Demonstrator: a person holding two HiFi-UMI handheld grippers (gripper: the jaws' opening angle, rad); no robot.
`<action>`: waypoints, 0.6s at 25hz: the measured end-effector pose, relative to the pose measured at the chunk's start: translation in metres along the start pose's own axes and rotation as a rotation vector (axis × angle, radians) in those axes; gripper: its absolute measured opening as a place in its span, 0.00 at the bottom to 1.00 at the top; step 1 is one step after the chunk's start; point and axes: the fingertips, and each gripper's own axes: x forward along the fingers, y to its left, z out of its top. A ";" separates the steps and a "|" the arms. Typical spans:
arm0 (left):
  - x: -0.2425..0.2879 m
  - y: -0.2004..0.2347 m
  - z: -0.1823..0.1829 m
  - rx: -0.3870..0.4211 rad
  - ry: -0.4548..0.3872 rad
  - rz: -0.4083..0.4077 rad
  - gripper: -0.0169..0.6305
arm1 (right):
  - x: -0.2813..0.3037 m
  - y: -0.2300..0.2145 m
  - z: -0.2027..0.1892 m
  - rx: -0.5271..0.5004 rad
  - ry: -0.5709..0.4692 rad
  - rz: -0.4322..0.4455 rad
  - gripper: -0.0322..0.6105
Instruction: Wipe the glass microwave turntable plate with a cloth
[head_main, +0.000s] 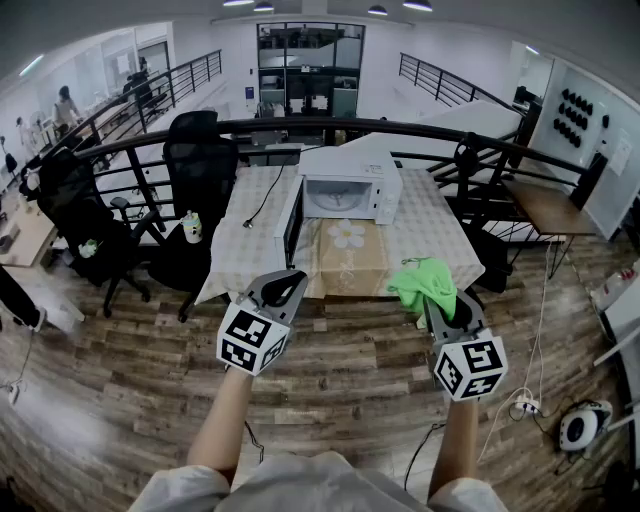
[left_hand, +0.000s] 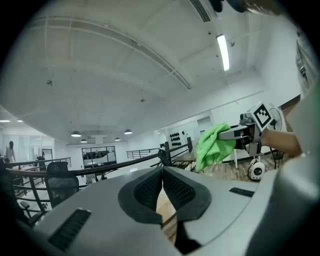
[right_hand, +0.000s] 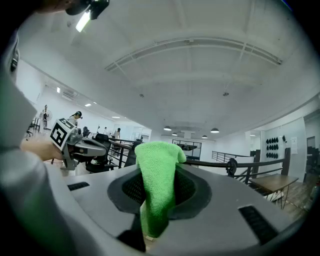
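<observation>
A white microwave (head_main: 350, 187) stands on the table (head_main: 440, 240) with its door (head_main: 291, 222) swung open; the glass turntable inside is too small to make out. My right gripper (head_main: 431, 297) is shut on a green cloth (head_main: 424, 282) and held up in front of the table's near right edge. The same cloth (right_hand: 157, 187) fills the right gripper view between the jaws. My left gripper (head_main: 287, 290) is shut with nothing in it, raised at the table's near edge; its pads (left_hand: 150, 190) meet. Both grippers point upward toward the ceiling.
A flower-print mat (head_main: 347, 243) lies in front of the microwave, and a black cable (head_main: 262, 199) runs across the tablecloth. Black office chairs (head_main: 195, 160) stand to the left. A dark railing (head_main: 420, 130) runs behind the table. Cables and a round device (head_main: 578, 427) lie on the wooden floor at right.
</observation>
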 end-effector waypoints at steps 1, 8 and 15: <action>0.004 -0.001 0.000 0.002 0.003 0.001 0.06 | 0.002 -0.002 -0.001 -0.001 0.002 0.003 0.19; 0.030 -0.016 0.005 0.008 0.002 0.010 0.06 | 0.009 -0.024 -0.005 -0.005 -0.008 0.031 0.19; 0.062 -0.046 -0.006 -0.023 0.012 -0.012 0.06 | 0.013 -0.053 -0.029 0.013 0.004 0.092 0.19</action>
